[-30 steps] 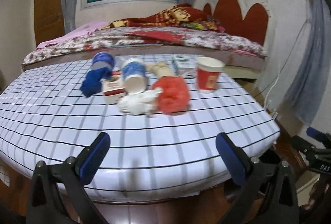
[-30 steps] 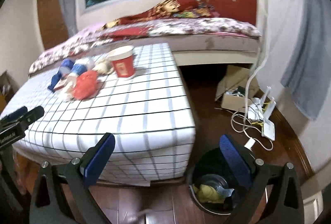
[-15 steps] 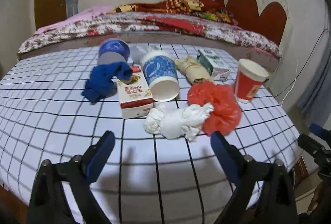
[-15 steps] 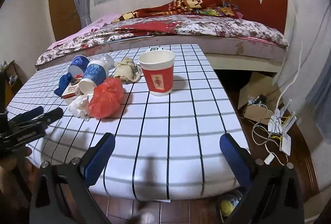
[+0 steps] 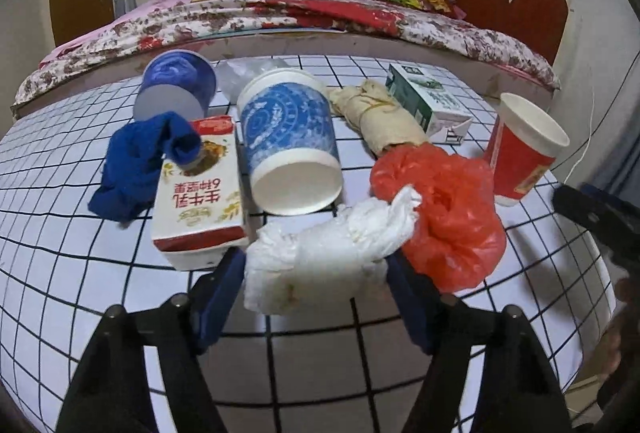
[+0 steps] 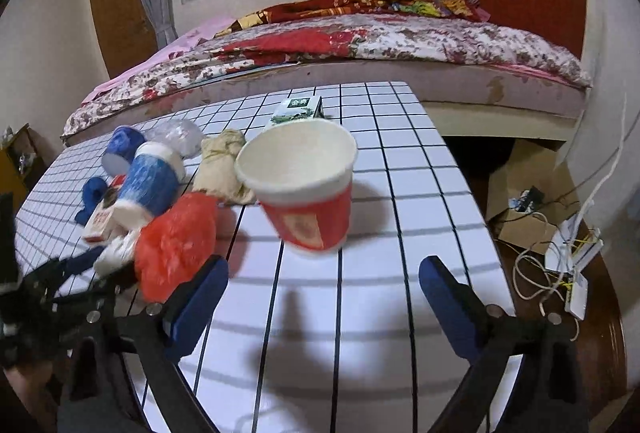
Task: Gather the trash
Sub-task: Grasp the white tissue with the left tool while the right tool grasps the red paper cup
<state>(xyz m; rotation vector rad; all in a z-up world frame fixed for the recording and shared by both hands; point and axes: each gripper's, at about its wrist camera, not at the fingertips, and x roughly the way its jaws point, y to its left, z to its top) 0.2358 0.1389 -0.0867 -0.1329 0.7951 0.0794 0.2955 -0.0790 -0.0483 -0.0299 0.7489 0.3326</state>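
On the red-and-white milk carton (image 5: 199,193) lying in front of my left tool I read large red characters, upside down from here: 牛乳, with a smaller row beside them I cannot make out. The green-and-white carton (image 6: 298,109) farther back carries a dark green panel that looks like 金典. The red paper cup (image 6: 306,189) has a pale label, too blurred to read.

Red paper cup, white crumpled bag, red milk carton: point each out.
red paper cup (image 6: 308,209), right wrist view, red side wall.
white crumpled bag (image 5: 320,257), left wrist view, middle of the wad.
red milk carton (image 5: 200,193), left wrist view, printed top face.
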